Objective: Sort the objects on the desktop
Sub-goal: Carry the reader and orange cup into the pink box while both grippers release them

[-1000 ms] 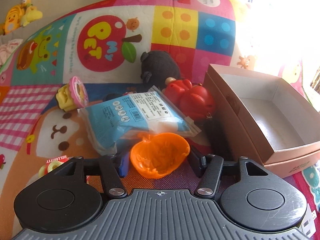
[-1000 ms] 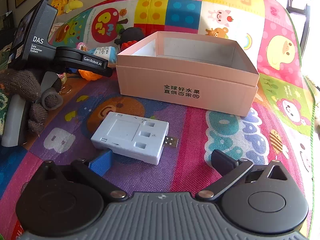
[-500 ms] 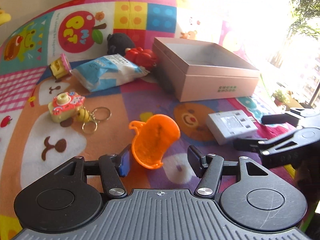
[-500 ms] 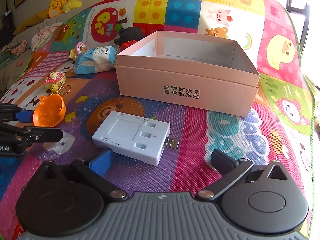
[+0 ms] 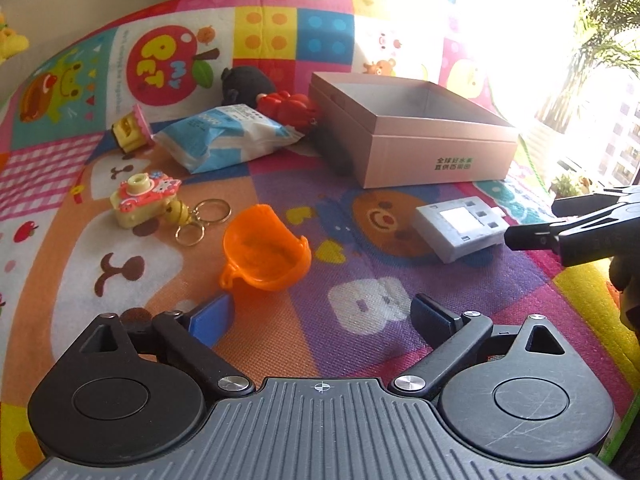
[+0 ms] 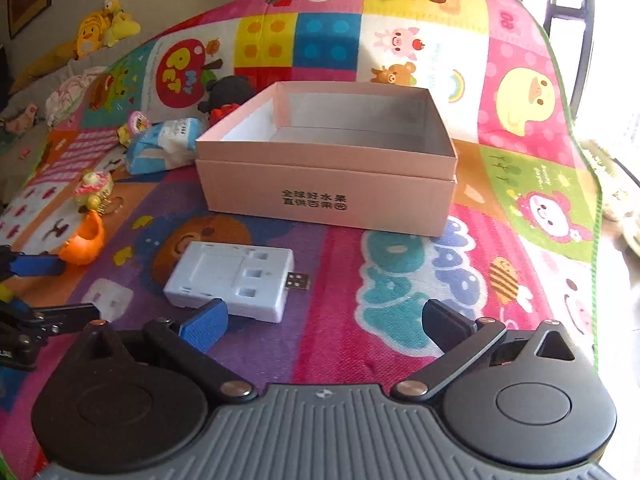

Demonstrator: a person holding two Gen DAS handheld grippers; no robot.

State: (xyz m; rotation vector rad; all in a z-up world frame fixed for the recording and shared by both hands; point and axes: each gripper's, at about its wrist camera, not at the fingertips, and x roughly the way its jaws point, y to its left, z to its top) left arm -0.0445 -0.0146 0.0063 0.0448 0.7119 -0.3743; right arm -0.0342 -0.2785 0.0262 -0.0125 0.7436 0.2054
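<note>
Just ahead of the left hand-held gripper (image 5: 322, 316) an orange cup (image 5: 265, 254) lies tipped on the play mat (image 5: 360, 304), its mouth turned up and toward the camera. It sits close beyond the blue left pad but outside the gap; nothing is between the jaws, which stand wide and are opening. No pad touches the cup.

Left of the cup is a toy camera keychain (image 5: 146, 200) with its brass rings trailing toward the cup. Farther back lies a blue and white packet (image 5: 224, 138), with a small yellow and pink toy (image 5: 130, 130) at its left. Behind the packet are a red toy (image 5: 288, 106) and a black plush (image 5: 246, 84), the red one close against the box's corner.

Right of the cup, well apart from it, a white USB adapter (image 6: 230, 280) lies flat on the mat, plug pointing right in the right wrist view. The right hand-held gripper (image 6: 322, 324) is also spread wide and holds nothing; the adapter lies just beyond its blue left pad, partly ahead of the gap, not touched as far as I can see.

Beyond the adapter stands an open pink box (image 6: 328, 194) with printed characters on its near side; what shows of its inside looks bare.
</note>
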